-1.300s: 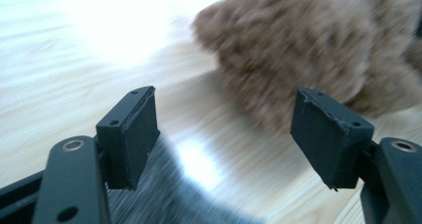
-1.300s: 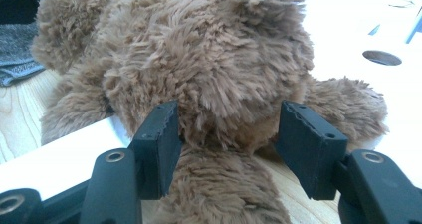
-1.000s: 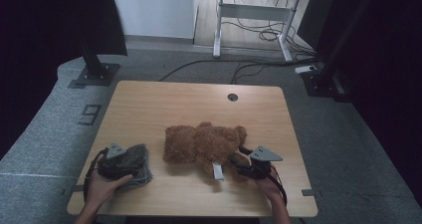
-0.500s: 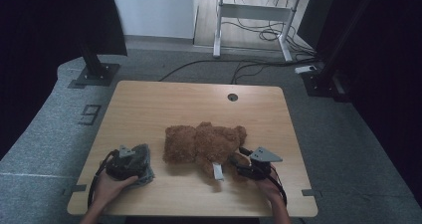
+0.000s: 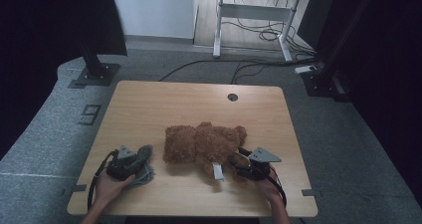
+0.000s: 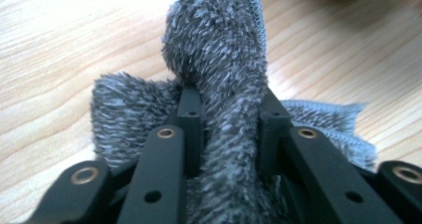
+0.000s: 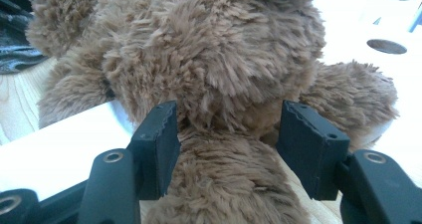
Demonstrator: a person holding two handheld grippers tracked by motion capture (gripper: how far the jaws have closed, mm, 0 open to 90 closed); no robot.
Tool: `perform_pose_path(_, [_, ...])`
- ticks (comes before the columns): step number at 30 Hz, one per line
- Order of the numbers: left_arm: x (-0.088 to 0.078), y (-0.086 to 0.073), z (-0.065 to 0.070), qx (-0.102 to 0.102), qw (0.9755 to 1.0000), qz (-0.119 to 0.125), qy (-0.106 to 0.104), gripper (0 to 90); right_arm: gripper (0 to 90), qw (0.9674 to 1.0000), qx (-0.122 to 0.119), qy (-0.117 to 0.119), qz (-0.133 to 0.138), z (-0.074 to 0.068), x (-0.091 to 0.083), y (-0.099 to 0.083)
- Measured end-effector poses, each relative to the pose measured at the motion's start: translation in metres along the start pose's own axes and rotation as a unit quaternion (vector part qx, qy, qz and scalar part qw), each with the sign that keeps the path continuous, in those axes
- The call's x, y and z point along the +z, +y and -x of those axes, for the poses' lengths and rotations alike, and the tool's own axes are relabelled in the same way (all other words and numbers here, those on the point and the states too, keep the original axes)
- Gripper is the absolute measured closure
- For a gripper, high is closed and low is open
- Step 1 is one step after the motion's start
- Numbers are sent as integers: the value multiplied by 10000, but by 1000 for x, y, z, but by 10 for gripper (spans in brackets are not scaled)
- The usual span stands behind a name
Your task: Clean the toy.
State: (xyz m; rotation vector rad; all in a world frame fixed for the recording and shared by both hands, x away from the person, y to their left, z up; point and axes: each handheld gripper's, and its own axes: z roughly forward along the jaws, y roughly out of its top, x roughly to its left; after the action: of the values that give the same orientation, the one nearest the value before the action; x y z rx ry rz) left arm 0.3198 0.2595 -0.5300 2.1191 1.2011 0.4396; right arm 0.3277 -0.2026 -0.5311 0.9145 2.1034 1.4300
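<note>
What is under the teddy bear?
The brown teddy bear lies straight on the wooden table. A white tag pokes out from its edge near the right gripper. Anything else under its body is covered by its fur.

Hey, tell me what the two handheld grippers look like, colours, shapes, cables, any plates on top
Both are black. The left gripper has two flat black jaws with brass-coloured rivets and small holes, and a black cable looping from it in the high view. The right gripper has blocky black jaws with ridged inner faces, brass-coloured rivets, a grey three-cornered plate on top and a black cable trailing back.
</note>
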Motion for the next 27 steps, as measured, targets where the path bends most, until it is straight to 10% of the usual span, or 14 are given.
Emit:
perform_pose_path(4, [-10, 5, -2, -243, 9984, 400, -328, 726, 404, 10000, 22, 5, -19, 1, 0, -1])
perform_pose_path(12, [-22, 16, -1, -683, 9876, 1080, -908, 726, 361, 10000, 96, 28, -5, -3, 1, 0])
perform_pose_path(27, [-36, 79, 37, -52, 9813, 1532, -1164, 725, 323, 9995, 107, 222, -201, -11, 3, 0])
